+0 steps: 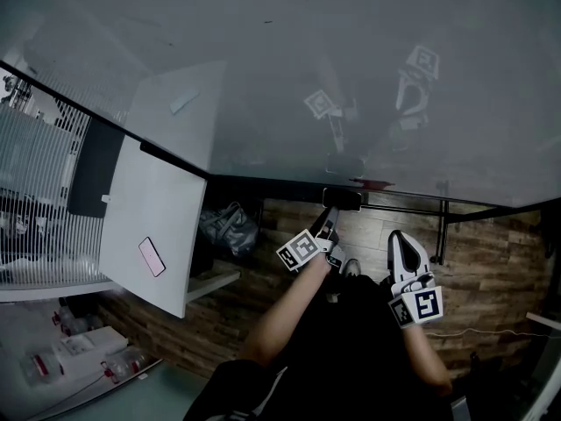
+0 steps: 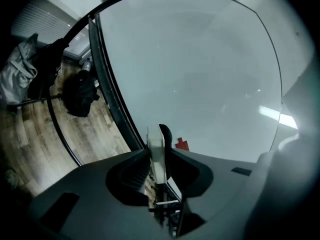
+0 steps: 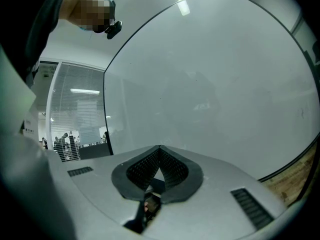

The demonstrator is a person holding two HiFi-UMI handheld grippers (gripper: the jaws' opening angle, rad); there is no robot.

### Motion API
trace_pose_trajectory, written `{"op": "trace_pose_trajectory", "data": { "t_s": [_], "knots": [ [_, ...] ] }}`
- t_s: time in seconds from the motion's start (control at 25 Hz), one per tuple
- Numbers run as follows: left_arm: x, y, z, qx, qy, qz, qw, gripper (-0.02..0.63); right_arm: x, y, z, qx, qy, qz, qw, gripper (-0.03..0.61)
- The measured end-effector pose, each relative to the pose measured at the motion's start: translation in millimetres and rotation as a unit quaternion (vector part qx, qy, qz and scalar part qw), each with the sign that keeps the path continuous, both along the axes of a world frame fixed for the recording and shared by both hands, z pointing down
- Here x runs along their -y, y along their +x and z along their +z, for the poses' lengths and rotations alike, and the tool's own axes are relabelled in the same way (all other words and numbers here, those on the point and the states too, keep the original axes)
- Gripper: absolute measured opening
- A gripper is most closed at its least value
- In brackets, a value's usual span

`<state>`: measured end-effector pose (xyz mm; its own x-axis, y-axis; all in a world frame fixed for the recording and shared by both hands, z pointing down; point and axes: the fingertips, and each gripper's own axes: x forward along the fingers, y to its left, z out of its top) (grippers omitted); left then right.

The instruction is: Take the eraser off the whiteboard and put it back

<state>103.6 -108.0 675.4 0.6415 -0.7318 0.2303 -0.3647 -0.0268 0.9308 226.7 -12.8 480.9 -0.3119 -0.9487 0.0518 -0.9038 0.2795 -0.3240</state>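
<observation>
Left tongs (image 2: 160,158) clenched on eraser (image 2: 155,143), held edge-on at lower edge of whiteboard (image 2: 200,74), just beside red mark (image 2: 182,144). Whether eraser touches board: cannot tell. Right tongs (image 3: 159,150) clenched, empty, facing board.

Risks, judged:
- thin pinch near eraser end, so likely twist or slip, then drop to floor (image 2: 50,134)
- tilted return, so eraser won't seat and falls
- scrape could smear red mark
</observation>
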Motion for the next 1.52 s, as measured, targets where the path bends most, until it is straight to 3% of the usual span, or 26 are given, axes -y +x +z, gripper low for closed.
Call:
{"op": "trace_pose_trajectory", "data": {
  "t_s": [0.28, 0.48, 0.68, 0.92, 1.2, 1.36, 1.52],
  "knots": [
    [-5.5, -22.2, -19.0, 0.08, 0.055, 0.008, 0.9952, 0.115, -5.5, -13.0, -2.2, -0.005, -0.001, -0.006, 1.0, 0.015],
    [-11.5, -34.1, -41.6, 0.15, 0.108, 0.023, 0.9825, 0.115, -10.7, -20.3, -1.8, -0.004, -0.008, -0.002, 1.0, 0.015],
    [-19.8, -44.1, -70.0, 0.221, 0.171, 0.038, 0.9593, 0.114, -15.5, -28.5, -6.8, -0.008, 0.003, -0.006, 1.0, 0.015],
    [-34.2, -53.4, -102.6, 0.28, 0.241, 0.056, 0.9276, 0.114, -21.1, -35.5, -9.2, -0.007, 0.012, -0.011, 1.0, 0.015],
    [-61.5, -72.9, -136.8, 0.354, 0.309, 0.069, 0.8801, 0.114, -23.1, -42.7, -14.0, -0.018, 0.023, -0.013, 1.0, 0.015],
    [-71.4, -84.8, -157.9, 0.362, 0.324, 0.063, 0.8718, 0.114, -21.4, -52.5, -20.1, -0.019, 0.03, -0.017, 0.999, 0.015],
    [-80.9, -96.8, -171.8, 0.388, 0.334, 0.056, 0.8572, 0.114, -17.4, -61.4, -28.4, -0.028, 0.034, -0.012, 0.999, 0.015]
  ]
}}
